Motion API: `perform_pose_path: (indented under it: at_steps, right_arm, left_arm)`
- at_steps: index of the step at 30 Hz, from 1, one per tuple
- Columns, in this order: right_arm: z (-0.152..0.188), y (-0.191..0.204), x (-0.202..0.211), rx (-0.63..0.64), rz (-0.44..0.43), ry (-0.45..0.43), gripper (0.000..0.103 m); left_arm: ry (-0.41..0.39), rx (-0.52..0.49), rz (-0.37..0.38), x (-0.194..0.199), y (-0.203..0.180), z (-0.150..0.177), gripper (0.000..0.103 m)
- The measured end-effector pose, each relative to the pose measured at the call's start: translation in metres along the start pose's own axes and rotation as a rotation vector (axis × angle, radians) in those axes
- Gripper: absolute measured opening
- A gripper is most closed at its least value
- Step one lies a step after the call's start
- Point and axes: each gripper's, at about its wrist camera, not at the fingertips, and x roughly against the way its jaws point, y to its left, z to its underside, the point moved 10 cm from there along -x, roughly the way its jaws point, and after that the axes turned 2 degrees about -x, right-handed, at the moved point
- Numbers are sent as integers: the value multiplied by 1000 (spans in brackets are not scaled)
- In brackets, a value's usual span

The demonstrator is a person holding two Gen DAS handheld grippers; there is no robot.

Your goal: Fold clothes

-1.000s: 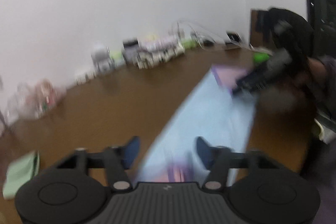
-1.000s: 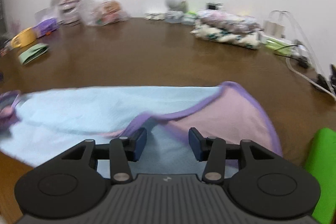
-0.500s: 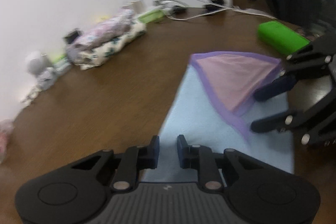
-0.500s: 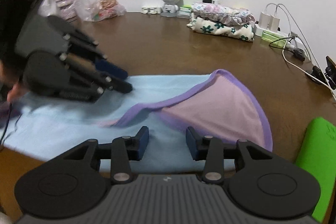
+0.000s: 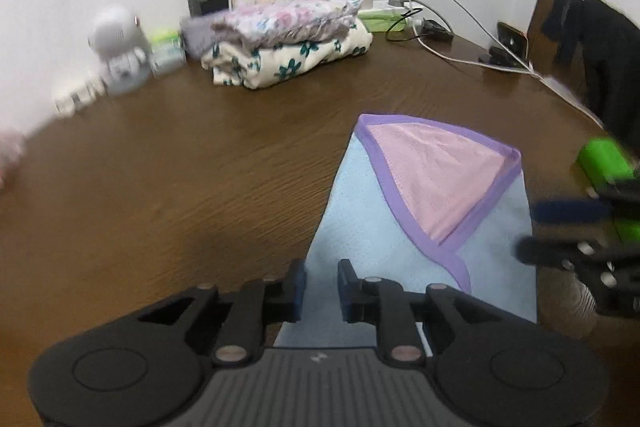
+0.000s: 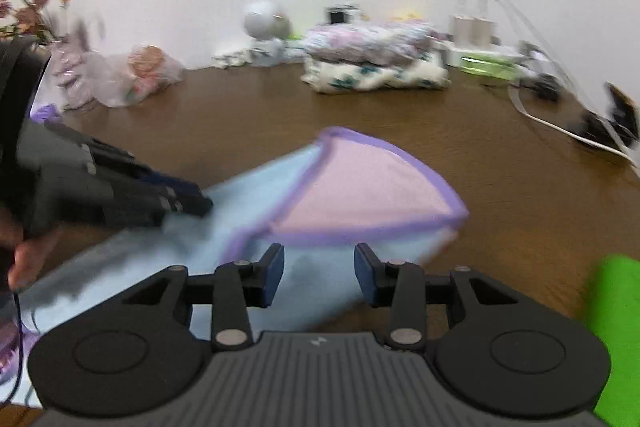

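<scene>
A light blue garment [image 5: 360, 227] with a pink, purple-trimmed corner folded over it [image 5: 432, 175] lies flat on the brown table. My left gripper [image 5: 321, 285] is nearly shut over the garment's left edge; I cannot tell whether cloth is pinched. It shows in the right wrist view [image 6: 176, 199] at the garment's [image 6: 256, 187] far left edge. My right gripper [image 6: 319, 273] is open above the garment's near edge, below the pink flap [image 6: 360, 187]. It shows at the right edge of the left wrist view [image 5: 560, 227], open.
A stack of folded floral clothes [image 5: 288, 35] sits at the back of the table [image 5: 160, 167]. A white round device [image 5: 116, 43], chargers and cables [image 5: 420, 7] line the wall. A green object [image 6: 616, 327] lies at the right. Flowers and bags [image 6: 80, 67] stand back left.
My left gripper closed from open to nearly shut and moved onto the garment's left edge. My right gripper opened wider and drew back toward the near edge.
</scene>
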Motion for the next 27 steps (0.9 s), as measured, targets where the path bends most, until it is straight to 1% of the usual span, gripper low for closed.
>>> perform_pose_path:
  at_steps: [2,3,4,5,6,7,9,11,14,17,20,22,24,25,27]
  right_arm:
    - [8,-3,-3,-8,27,32,38]
    - [10,-3,-6,-1,38,35,36]
    - [10,-2,-8,14,53,29,32]
    - [9,0,-10,21,64,29,27]
    - [7,2,-14,22,65,31,14]
    - [4,4,-17,22,61,33,7]
    - [-2,7,-27,33,70,37,3]
    - [-12,12,-38,46,80,46,3]
    - [-25,27,-57,58,66,67,3]
    - [-39,48,-78,80,31,83,3]
    - [-54,71,-100,99,-22,94,3]
    - [-66,83,-115,129,-33,97,3]
    - [-81,86,-132,136,-36,101,2]
    - [-89,87,-140,137,-39,103,2]
    - [-104,85,-157,145,-15,96,2]
  left_arm:
    - [-6,10,27,-5,-2,-7,15]
    - [-9,15,41,-8,-3,-10,15]
    - [-5,20,57,-10,-5,-13,12]
    - [-2,13,66,-12,-9,-16,2]
    - [-1,-1,68,-14,-13,-18,2]
    - [-3,-24,58,-15,-17,-18,2]
    - [-10,-45,14,-15,-18,-19,1]
    - [-20,-36,-44,-16,-9,-18,1]
    - [-30,-1,-117,-13,13,-12,1]
    - [-17,53,-161,-6,41,-3,1]
    - [0,106,-216,1,70,6,1]
    - [8,155,-253,3,90,8,1]
    - [2,210,-276,1,107,5,1]
    - [-11,243,-285,-1,114,2,1]
    - [-44,314,-305,-7,125,-7,1]
